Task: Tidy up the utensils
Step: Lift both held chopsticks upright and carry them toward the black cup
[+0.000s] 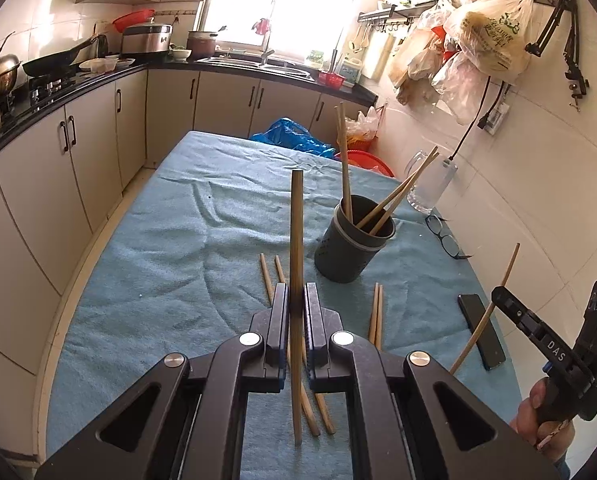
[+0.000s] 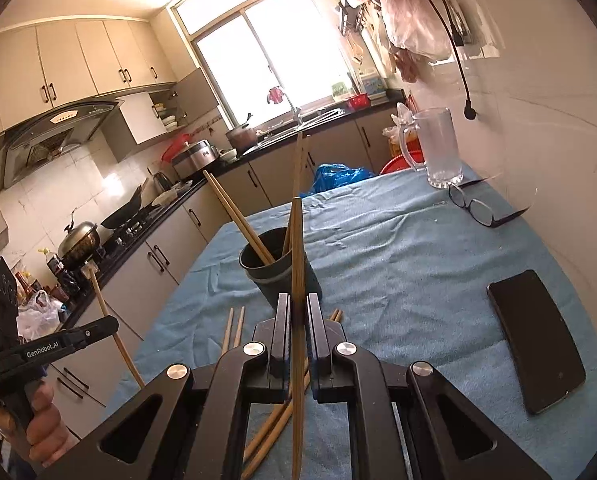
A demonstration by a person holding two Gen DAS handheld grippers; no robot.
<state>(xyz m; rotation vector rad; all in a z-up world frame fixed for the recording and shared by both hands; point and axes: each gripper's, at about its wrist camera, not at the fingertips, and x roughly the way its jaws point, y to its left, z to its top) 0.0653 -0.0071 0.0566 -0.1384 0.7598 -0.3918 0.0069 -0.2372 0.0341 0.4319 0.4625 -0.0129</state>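
1. Table (image 1: 146, 280): blue cloth, loose chopsticks (image 1: 266, 278) lie flat near the holder (image 1: 348, 244).
2. Holder: upright, chopsticks inside lean on the rim.
3. Left gripper (image 1: 297, 292), right gripper (image 2: 298, 304): each clamps one chopstick, lifted, likely for dropping in.

Dark cup (image 1: 348, 248) holding chopsticks (image 1: 344, 168), loose chopsticks (image 1: 376, 316) on cloth

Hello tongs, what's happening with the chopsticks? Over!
Left tongs shut on one chopstick. Right tongs shut on another chopstick. Holder cup ahead, four inside. Path clear.
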